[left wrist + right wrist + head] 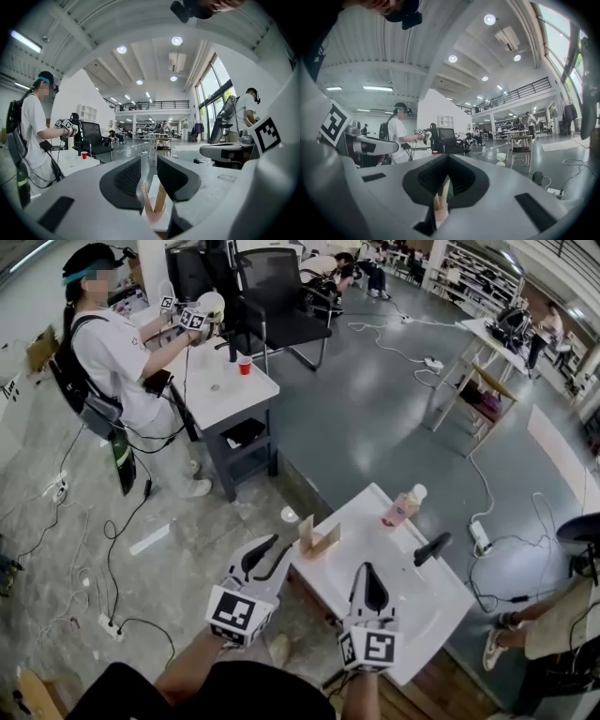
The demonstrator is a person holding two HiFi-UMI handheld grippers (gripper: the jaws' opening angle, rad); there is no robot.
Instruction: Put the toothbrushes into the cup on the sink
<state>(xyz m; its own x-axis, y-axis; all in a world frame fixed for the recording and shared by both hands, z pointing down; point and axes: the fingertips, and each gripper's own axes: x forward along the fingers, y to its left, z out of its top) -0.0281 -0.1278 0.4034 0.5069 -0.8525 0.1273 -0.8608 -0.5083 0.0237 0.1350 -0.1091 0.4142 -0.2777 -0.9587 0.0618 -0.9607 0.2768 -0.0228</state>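
The left forearm (187, 667) and the right forearm (362, 696) both reach forward, near each other. The left gripper (277, 549) points ahead and to the right, with its jaws apart. The right gripper (367, 574) points straight ahead, with its jaws pressed together.

white sink (394, 579) is standing on grey floor (375, 418). cup (317, 545) holding toothbrushes (161, 198) is sitting at its left corner, pink bottle (402, 508) at far edge, black faucet (431, 547) beside it.
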